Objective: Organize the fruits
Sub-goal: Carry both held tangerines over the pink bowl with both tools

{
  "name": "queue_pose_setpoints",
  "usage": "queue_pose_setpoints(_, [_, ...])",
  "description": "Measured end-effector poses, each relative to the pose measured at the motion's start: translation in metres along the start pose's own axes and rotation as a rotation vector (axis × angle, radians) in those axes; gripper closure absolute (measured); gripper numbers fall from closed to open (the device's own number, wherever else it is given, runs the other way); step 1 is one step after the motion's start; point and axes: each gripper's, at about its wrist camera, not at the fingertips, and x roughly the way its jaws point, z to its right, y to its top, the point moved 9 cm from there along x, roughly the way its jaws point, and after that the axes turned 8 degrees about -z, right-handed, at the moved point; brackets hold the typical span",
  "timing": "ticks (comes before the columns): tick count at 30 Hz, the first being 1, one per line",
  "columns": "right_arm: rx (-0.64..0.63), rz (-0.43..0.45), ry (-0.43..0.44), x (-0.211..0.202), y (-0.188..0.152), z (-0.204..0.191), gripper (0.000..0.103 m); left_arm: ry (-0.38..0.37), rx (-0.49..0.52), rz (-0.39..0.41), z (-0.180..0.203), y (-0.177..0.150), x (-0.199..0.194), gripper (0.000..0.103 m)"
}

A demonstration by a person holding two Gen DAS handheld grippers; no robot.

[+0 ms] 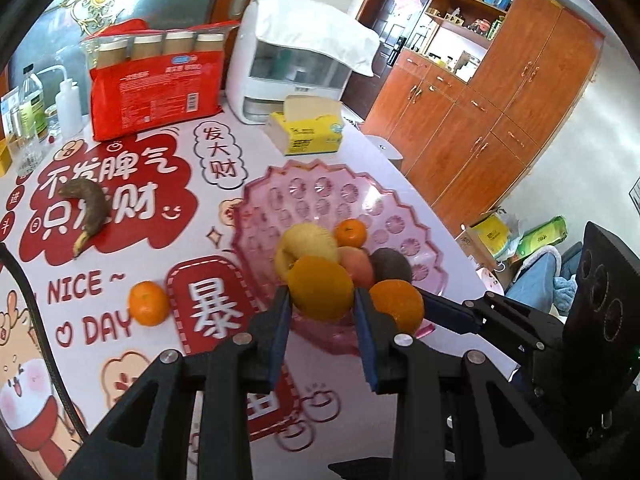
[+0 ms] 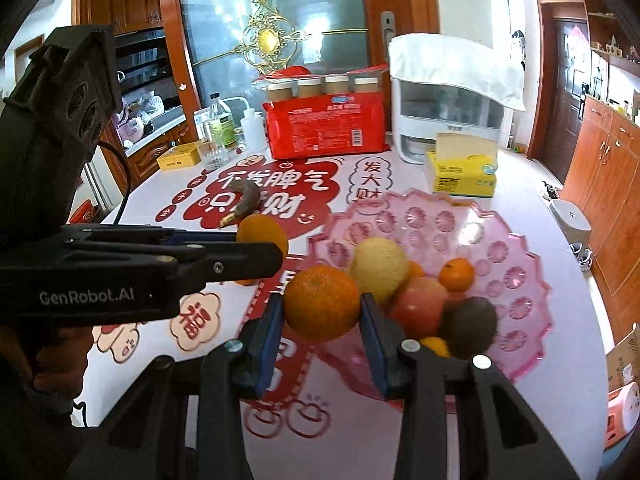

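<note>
My left gripper [image 1: 321, 307] is shut on an orange [image 1: 321, 288] and holds it at the near rim of the pink fruit plate [image 1: 396, 208]. My right gripper [image 2: 322, 322] is shut on another orange [image 2: 322, 302], also at the plate's near rim [image 2: 520, 280]. In the plate lie a yellow pear [image 1: 306, 242], a tangerine [image 1: 350, 233], a red apple [image 1: 356, 266] and a dark avocado [image 1: 390, 266]. A loose tangerine [image 1: 149, 303] and a blackened banana [image 1: 90, 208] lie on the table to the left.
At the back of the table stand a red package [image 1: 156, 88], a white appliance [image 1: 296, 64], a yellow tissue box [image 1: 308, 128], bottles and a glass [image 1: 28, 112]. Wooden cabinets [image 1: 500, 100] stand past the table's right edge.
</note>
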Motion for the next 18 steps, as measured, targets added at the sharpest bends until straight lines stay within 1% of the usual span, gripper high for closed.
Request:
queue_pose_setpoints(9, [0.006, -0.049, 0.005, -0.006, -0.013, 0.051, 0.064, 0.010, -0.022, -0.015, 0.036, 0.001, 0.029, 0.073])
queue_pose_setpoints(15, [-0.012, -0.084, 0.008, -0.003, -0.020, 0.075, 0.064, 0.030, -0.059, -0.021, 0.048, 0.001, 0.046, 0.073])
queue_pose_setpoints(17, [-0.005, -0.116, -0.008, 0.004, -0.024, 0.087, 0.063, 0.054, -0.078, -0.035, 0.049, 0.000, 0.054, 0.066])
queue_pose_setpoints(18, [-0.001, -0.139, -0.018, 0.008, -0.027, 0.093, 0.063, 0.062, -0.088, -0.039, 0.050, 0.000, 0.056, 0.059])
